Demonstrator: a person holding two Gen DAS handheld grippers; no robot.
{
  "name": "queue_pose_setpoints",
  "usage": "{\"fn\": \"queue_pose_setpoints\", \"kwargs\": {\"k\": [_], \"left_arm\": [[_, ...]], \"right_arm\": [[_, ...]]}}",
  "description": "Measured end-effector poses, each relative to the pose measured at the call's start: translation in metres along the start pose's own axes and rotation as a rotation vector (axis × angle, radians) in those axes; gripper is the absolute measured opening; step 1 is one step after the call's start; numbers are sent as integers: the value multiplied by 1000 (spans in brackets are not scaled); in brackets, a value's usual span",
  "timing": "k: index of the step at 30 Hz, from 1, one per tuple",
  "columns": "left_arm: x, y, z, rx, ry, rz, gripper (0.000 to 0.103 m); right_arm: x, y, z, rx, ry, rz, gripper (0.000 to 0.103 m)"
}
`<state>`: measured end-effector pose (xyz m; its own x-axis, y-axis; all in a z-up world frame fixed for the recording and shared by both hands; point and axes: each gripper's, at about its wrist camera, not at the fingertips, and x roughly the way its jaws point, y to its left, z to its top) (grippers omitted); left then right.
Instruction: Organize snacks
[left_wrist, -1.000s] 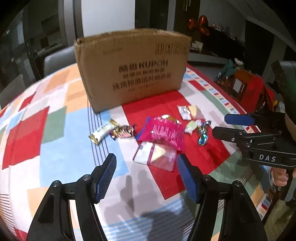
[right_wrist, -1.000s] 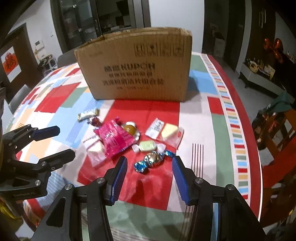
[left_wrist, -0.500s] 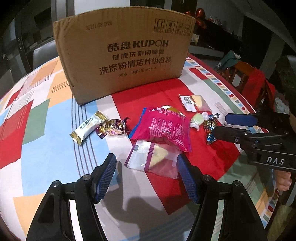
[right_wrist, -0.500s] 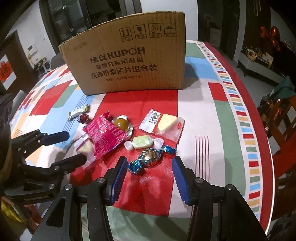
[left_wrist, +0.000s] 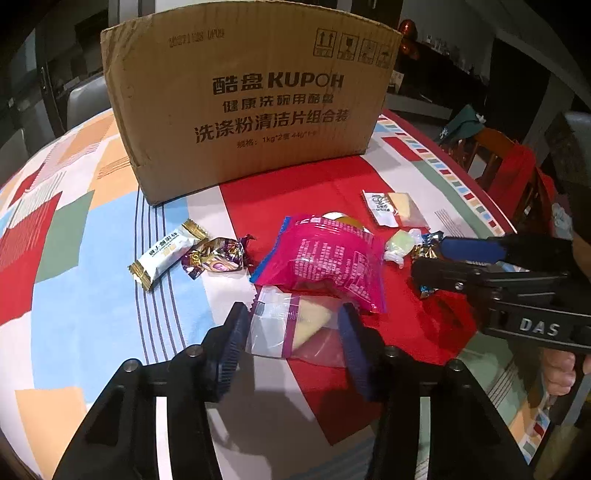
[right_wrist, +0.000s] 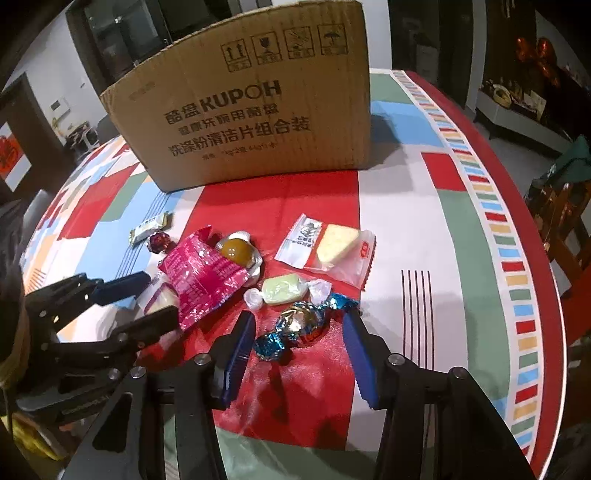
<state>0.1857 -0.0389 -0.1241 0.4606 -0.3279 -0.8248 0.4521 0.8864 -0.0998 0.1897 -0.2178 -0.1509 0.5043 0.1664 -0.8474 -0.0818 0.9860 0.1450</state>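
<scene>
A clear packet with a yellow wedge (left_wrist: 291, 325) lies on the patterned tablecloth (left_wrist: 74, 295), partly under a pink snack bag (left_wrist: 325, 258). My left gripper (left_wrist: 293, 332) straddles that packet and its jaws are closing; the pads sit at the packet's edges without squashing it. A blue-and-gold foil candy (right_wrist: 299, 325) lies between the fingers of my right gripper (right_wrist: 299, 338), whose jaws are closing a little, with a gap on both sides. A brown cardboard box (right_wrist: 258, 122) stands behind the snacks. Each gripper also shows in the other's view, the right gripper (left_wrist: 428, 260) and the left gripper (right_wrist: 136, 304).
Other loose snacks: a white bar (left_wrist: 162, 254), a purple foil candy (left_wrist: 218, 256), a green wrapped candy (right_wrist: 284, 290), an amber jelly cup (right_wrist: 236, 251) and a clear cracker packet (right_wrist: 328, 245). A wooden chair (right_wrist: 561, 206) stands past the table's right edge.
Both grippers have come down and nearer to the snacks. The left jaws have narrowed around the clear packet. The blue foil candy now lies between the right fingers.
</scene>
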Motion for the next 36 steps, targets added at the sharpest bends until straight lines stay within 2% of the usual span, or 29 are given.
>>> {"fn": "queue_pose_setpoints", "kwargs": {"k": [3, 5, 9, 15, 16, 23, 36], "left_arm": [[-2, 3, -2, -28, -7, -11, 43], [-3, 4, -1, -42, -12, -22, 33], [-8, 6, -2, -66, -18, -29, 24], [-13, 7, -5, -78, -37, -18, 12], [-14, 6, -5, -79, -40, -17, 3], [-21, 1, -12, -86, -49, -17, 2], [-63, -8, -2, -107, -157, -37, 2]], "right_arm": [[1, 0, 0, -5, -6, -8, 43], [1, 1, 0, -14, -10, -13, 37], [1, 5, -3, -47, -24, -36, 31], [-1, 4, -6, -47, -27, -26, 31], [-2, 5, -8, -49, -26, -23, 31], [-12, 9, -17, -75, -38, -8, 31], [-45, 18, -12, -81, -98, 58, 31]]}}
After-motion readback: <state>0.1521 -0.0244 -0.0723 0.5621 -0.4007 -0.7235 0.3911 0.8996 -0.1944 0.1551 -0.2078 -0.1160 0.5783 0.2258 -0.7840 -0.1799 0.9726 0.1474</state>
